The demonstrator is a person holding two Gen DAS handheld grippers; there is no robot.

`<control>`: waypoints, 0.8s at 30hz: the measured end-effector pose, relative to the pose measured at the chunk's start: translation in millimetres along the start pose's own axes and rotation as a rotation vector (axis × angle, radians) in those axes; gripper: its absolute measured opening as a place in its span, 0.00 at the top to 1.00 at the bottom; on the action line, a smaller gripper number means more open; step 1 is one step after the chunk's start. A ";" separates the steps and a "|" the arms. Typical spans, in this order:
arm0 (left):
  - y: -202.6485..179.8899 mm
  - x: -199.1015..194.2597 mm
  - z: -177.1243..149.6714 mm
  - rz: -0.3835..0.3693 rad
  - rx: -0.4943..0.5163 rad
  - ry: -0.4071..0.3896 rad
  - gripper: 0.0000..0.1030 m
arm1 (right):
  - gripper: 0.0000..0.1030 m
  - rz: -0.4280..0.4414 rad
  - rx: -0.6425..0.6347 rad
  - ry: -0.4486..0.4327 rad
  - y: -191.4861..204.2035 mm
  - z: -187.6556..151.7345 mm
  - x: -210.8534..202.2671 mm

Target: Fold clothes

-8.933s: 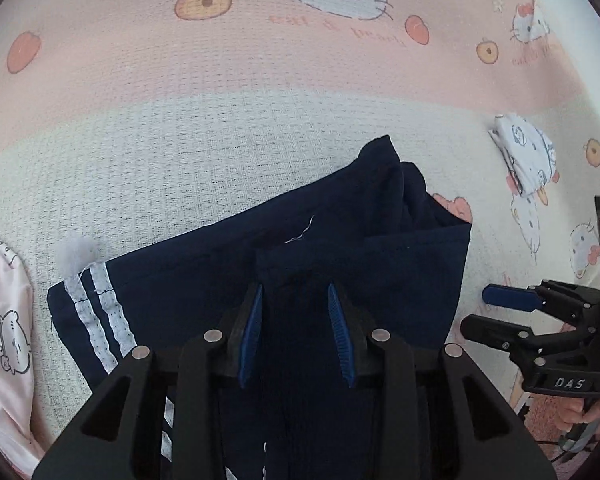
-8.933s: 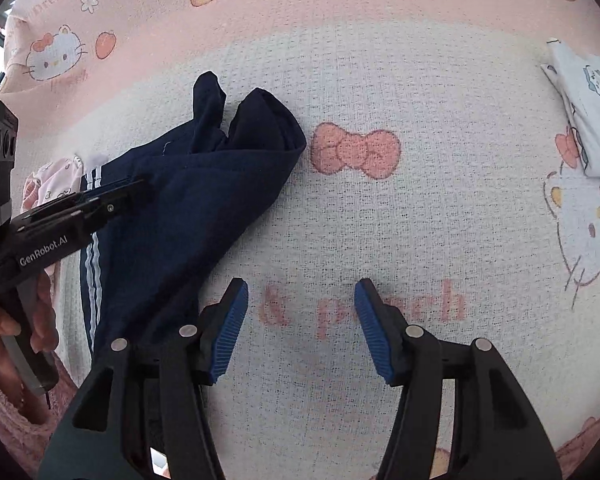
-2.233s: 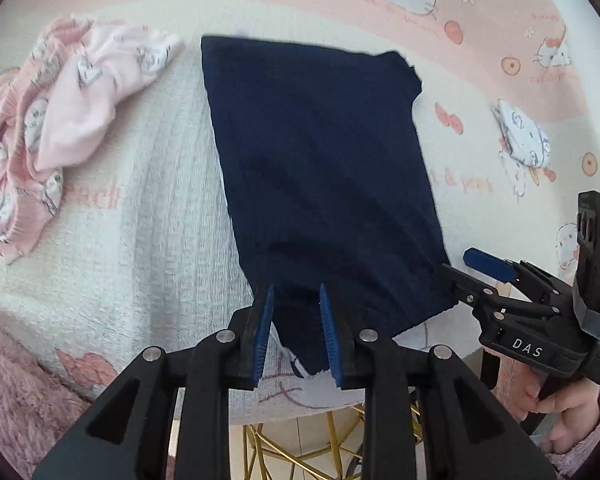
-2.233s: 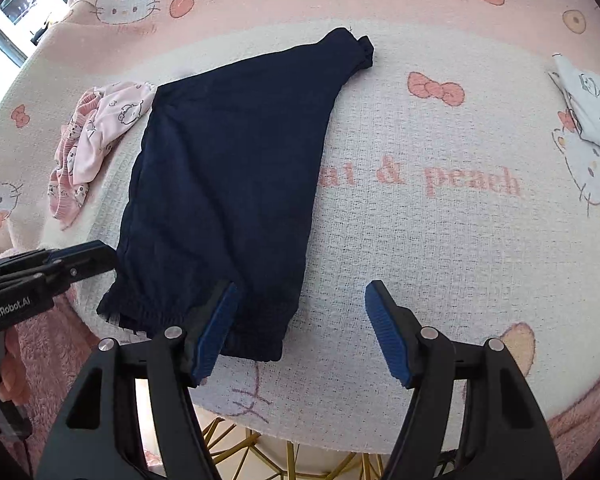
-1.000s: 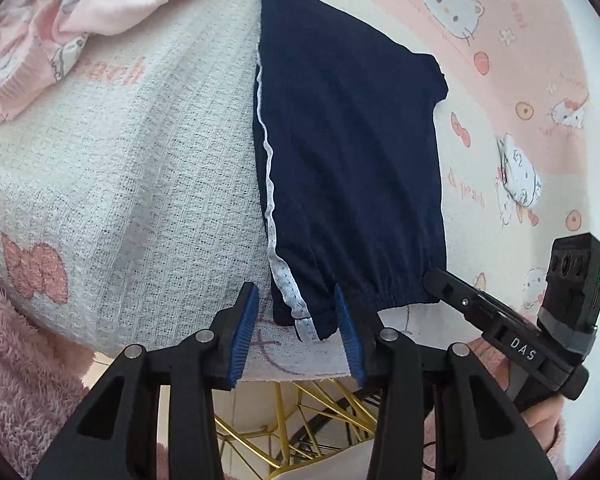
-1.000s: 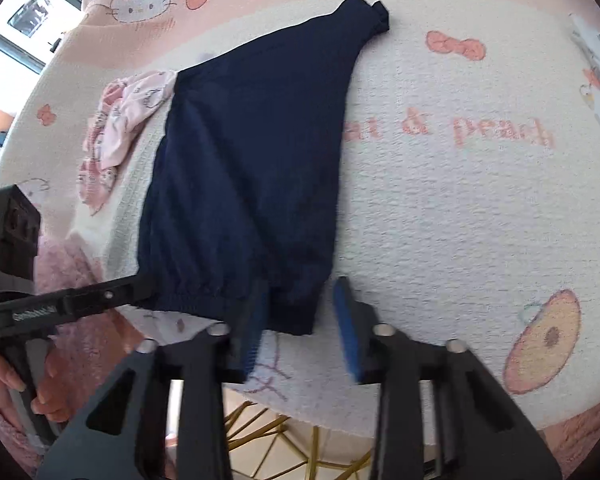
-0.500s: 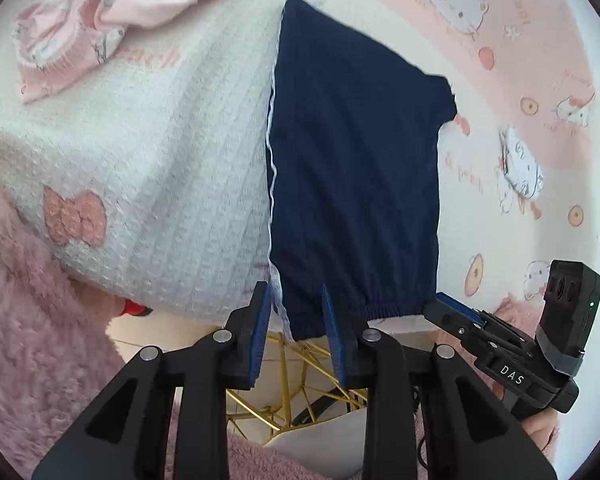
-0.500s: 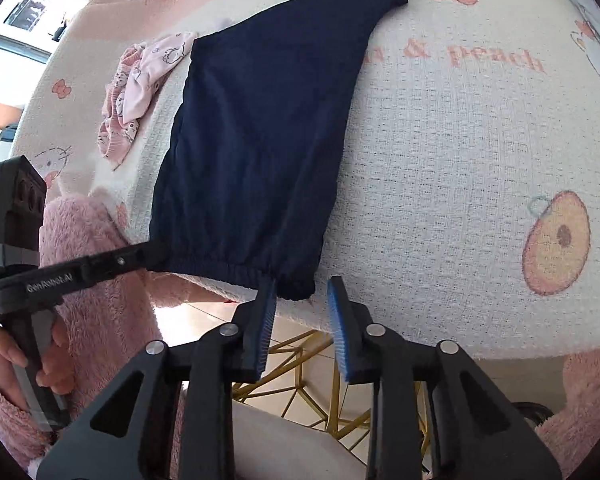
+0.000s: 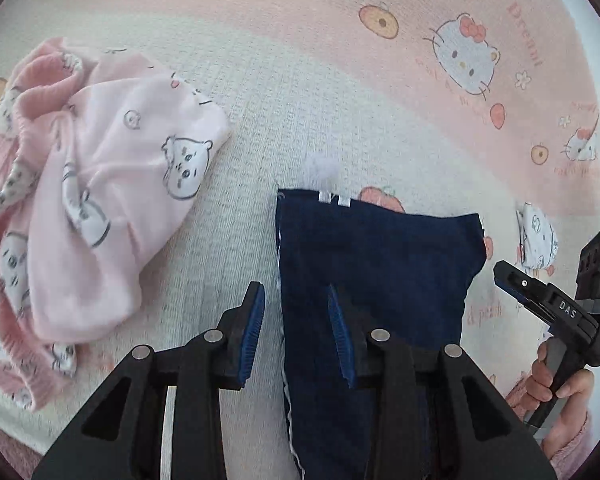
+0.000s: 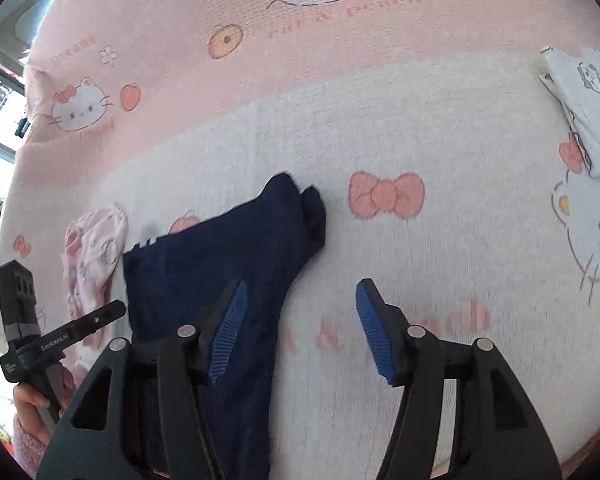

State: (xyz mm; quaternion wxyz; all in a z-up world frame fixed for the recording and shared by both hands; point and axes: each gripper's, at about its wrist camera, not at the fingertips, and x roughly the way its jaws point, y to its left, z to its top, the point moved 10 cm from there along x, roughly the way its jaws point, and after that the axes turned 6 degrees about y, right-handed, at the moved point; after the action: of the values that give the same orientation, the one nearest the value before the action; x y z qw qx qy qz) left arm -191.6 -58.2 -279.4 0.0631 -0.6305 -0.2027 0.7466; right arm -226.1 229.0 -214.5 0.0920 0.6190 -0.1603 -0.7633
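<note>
Both grippers, left (image 9: 296, 330) and right (image 10: 298, 330), have just been opening, fingers empty (nothing held); the soft, light trousers (image 9: 376, 264) are best pinched at the corners.

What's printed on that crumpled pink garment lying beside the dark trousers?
The pink garment carries small white cartoon animal faces outlined in grey; the left wrist view shows it best.
</note>
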 end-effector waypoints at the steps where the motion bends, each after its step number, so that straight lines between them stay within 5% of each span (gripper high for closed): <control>1: -1.0 5.5 6.1 -0.002 0.002 0.000 0.66 | 0.41 -0.015 0.010 0.005 -2.1 8.1 8.0; 6: -12.4 21.8 27.4 0.003 0.041 -0.030 0.66 | 0.33 -0.004 0.012 0.012 -4.4 26.4 25.7; 8: -16.8 23.8 30.5 -0.004 0.057 -0.034 0.66 | 0.47 -0.002 -0.033 0.002 5.2 29.8 29.2; 9: -19.8 26.0 32.0 -0.004 0.067 -0.031 0.67 | 0.68 -0.013 -0.052 0.002 7.7 29.9 31.0; 10: -23.6 28.5 33.9 -0.001 0.081 -0.030 0.77 | 0.84 -0.011 -0.054 -0.006 7.1 30.3 29.1; 12: -32.1 26.5 35.6 -0.006 0.113 -0.034 0.87 | 0.91 -0.001 -0.051 -0.023 4.8 31.4 23.6; 15: -44.0 19.4 38.6 -0.017 0.160 -0.051 0.87 | 0.91 0.010 -0.046 -0.040 -0.6 33.5 18.1; 21: -39.9 30.0 43.5 0.083 0.205 -0.027 0.82 | 0.86 -0.013 -0.050 0.015 -19.9 35.6 31.3; 23: -41.0 22.8 44.4 0.100 0.231 -0.066 0.81 | 0.80 0.001 -0.035 -0.004 -20.4 37.3 28.7; 24: -41.8 18.9 45.3 0.106 0.243 -0.087 0.80 | 0.68 0.000 -0.018 -0.017 -22.7 38.4 25.5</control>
State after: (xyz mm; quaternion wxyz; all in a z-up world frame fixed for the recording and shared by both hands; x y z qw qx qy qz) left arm -245.9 -23.7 -275.2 0.0906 -0.5950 -0.0795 0.7947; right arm -267.8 246.5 -239.0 0.0962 0.6118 -0.1539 -0.7699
